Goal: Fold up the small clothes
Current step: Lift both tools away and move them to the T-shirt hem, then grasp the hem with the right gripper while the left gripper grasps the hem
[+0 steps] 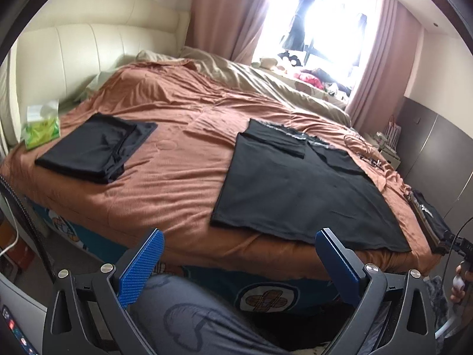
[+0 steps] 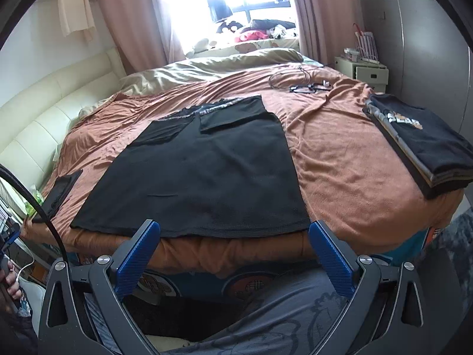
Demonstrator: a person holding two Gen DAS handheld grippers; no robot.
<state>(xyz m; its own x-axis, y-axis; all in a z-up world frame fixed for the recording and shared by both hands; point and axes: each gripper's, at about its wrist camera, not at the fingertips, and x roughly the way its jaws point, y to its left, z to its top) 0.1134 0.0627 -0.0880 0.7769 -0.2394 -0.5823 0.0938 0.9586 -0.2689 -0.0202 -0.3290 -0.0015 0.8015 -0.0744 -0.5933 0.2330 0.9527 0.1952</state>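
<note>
A black shirt [image 1: 298, 189] lies flat on the brown bedspread [image 1: 177, 177], sleeves folded in, hem near the bed's front edge; it also shows in the right wrist view [image 2: 201, 171]. My left gripper [image 1: 239, 236] is open and empty, held off the bed's front edge, left of the shirt's hem. My right gripper [image 2: 235, 227] is open and empty, just in front of the hem, its fingers as wide as the shirt. A folded black garment [image 1: 94, 148] lies at the bed's left. A folded pile of dark clothes [image 2: 422, 142] sits at the right.
A green tissue pack [image 1: 41, 124] lies by the cream headboard [image 1: 88, 44]. Cables and glasses [image 2: 307, 85] lie on the far right of the bed. A white nightstand [image 2: 363, 71] stands beyond. The person's grey-clad legs [image 1: 192, 316] are below the grippers.
</note>
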